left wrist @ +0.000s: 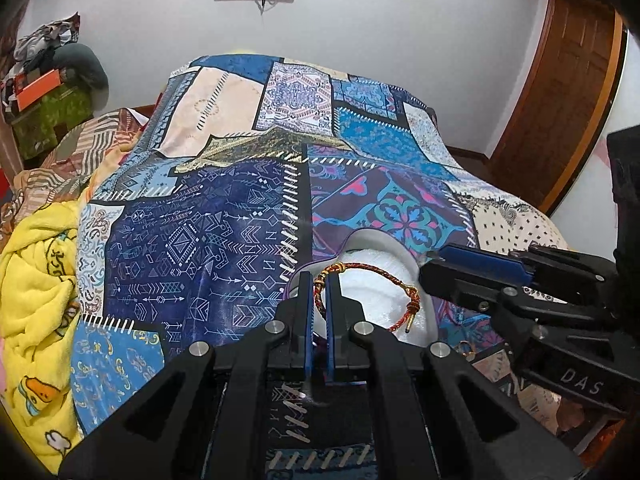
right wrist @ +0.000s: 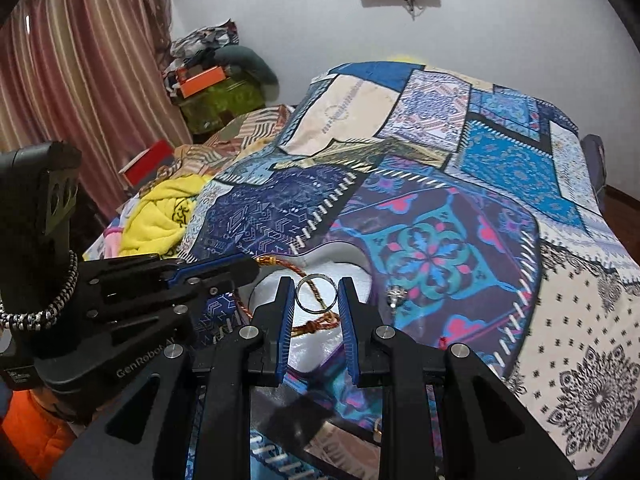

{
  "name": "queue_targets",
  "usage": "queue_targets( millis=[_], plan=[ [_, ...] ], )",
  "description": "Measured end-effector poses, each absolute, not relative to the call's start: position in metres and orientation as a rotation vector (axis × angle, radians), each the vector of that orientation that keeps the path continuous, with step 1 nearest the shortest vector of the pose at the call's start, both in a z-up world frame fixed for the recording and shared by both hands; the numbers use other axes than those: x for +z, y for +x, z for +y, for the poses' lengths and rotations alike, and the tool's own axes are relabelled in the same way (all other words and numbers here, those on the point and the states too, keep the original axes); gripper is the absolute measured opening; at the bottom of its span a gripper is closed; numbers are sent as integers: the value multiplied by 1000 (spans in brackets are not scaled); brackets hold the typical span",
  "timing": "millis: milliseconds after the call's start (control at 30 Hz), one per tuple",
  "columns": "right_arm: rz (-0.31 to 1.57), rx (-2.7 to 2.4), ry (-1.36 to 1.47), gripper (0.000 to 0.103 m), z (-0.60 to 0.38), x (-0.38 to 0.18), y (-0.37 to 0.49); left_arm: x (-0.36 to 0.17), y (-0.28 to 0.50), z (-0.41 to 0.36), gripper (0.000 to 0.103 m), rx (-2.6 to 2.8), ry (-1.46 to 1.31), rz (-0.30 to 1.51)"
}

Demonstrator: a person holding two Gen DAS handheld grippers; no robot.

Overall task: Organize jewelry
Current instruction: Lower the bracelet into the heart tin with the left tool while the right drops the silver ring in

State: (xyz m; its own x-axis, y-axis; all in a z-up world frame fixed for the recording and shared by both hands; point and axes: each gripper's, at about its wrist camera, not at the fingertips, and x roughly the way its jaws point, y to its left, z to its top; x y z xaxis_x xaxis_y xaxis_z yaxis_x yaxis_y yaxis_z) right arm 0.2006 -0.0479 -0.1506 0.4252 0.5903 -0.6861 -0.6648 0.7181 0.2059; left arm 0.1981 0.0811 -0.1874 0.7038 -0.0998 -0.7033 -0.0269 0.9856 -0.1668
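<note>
A red-and-gold braided bracelet (left wrist: pixel 360 266) is pinched between the blue pads of my left gripper (left wrist: pixel 319 280), which is shut on it. The rest of the cord trails over a white padded jewelry box (left wrist: pixel 384 284) lying on the patchwork bedspread (left wrist: pixel 200 240). My right gripper (right wrist: pixel 315 286) is shut on a silver ring (right wrist: pixel 316 277), held upright just above the same white box (right wrist: pixel 354 278). The bracelet (right wrist: pixel 316 324) shows behind and below the ring. In each view the other gripper appears from the side: the right gripper (left wrist: pixel 430 270), the left gripper (right wrist: pixel 250 270). The two stand close together over the box.
A small silver piece (right wrist: pixel 394 294) lies on the bedspread (right wrist: pixel 440 248) right of the box, and a small gold ring (left wrist: pixel 464 348) lies near the box's near side. A yellow blanket (left wrist: pixel 36 280) is heaped at the left. Wooden door (left wrist: pixel 560 100), curtain (right wrist: pixel 80 80).
</note>
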Motion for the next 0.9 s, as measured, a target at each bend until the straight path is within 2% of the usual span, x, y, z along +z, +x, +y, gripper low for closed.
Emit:
queue_targets(
  millis=[667,833,900],
  plan=[
    [876,790,-122,21,-39,-158,209,-187,204,88,4,-39,-186,793],
    [849,771,-104,23,-52,-145,205,-174,198,85,17,-25,-169,771],
    [833,762,-99,23,-58,-139,202,-167,194,82,19,-24,-160,757]
  ],
)
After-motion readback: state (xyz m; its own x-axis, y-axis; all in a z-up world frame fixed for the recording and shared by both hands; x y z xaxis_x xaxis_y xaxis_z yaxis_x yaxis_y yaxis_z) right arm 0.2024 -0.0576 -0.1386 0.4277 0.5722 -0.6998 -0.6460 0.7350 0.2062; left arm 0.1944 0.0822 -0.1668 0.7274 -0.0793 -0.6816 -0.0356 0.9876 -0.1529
